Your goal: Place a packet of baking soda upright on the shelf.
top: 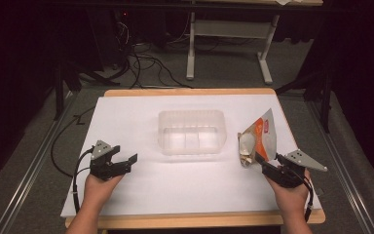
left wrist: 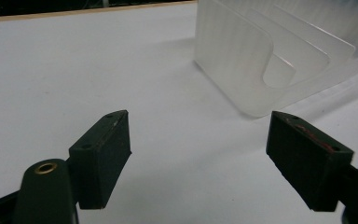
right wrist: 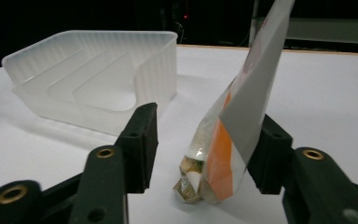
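A snack bag [top: 259, 139] stands upright between the parted jaws of the right gripper [top: 267, 166], just right of the bin [top: 191, 132] mid-bench; left gripper [top: 126, 163] waits spread, empty.

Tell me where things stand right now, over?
Left gripper open, empty. Right gripper open around upright snack bag. Clear bin mid-table, unblocked.

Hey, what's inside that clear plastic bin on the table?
The bin holds nothing loose, just its own moulded dividers. The snack bag stands outside, to its right. The floor behind the near wall is partly hidden.
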